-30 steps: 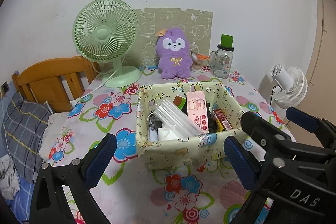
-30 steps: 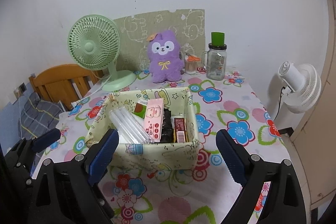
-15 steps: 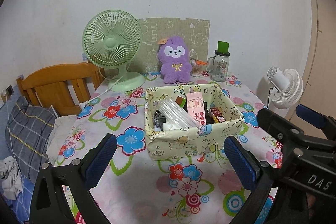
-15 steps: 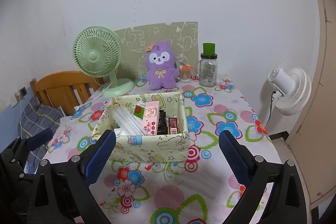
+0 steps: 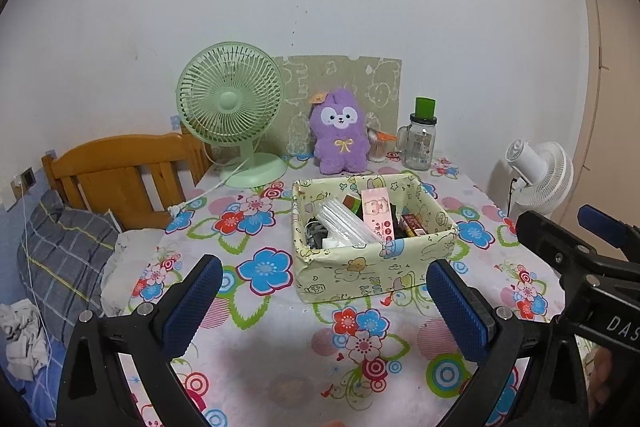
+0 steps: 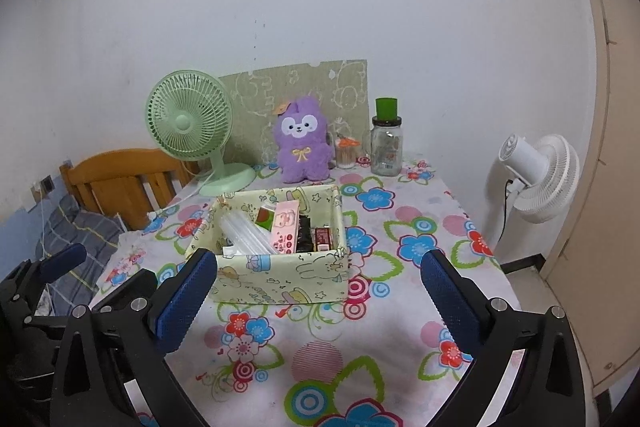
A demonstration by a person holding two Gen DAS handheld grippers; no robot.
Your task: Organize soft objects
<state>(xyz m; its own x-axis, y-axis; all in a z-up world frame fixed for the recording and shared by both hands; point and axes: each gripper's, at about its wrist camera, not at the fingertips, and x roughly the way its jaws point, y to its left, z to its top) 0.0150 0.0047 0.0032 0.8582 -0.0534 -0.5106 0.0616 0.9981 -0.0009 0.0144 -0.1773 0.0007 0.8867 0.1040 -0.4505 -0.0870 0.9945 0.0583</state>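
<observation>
A purple plush toy (image 5: pixel 340 139) (image 6: pixel 303 147) sits upright at the back of the flowered table, against a patterned board. In front of it stands a soft yellow fabric box (image 5: pixel 372 267) (image 6: pixel 280 277) that holds a pink carton, clear tubes and small packs. My left gripper (image 5: pixel 326 307) is open with nothing between its fingers, hovering short of the box. My right gripper (image 6: pixel 316 301) hovers just before the box's front wall, its jaws still opening, nothing between them. Each gripper shows at the edge of the other's view.
A green desk fan (image 5: pixel 232 115) stands back left, its cord trailing off the table. A glass jar with a green lid (image 5: pixel 420 137) and a small cup sit back right. A white floor fan (image 6: pixel 536 175) stands right of the table, a wooden bed frame (image 5: pixel 120 171) left.
Both grippers have drawn back from the box and risen a little, so the box and plush look smaller and more tablecloth shows. The right jaws have spread slightly wider.
</observation>
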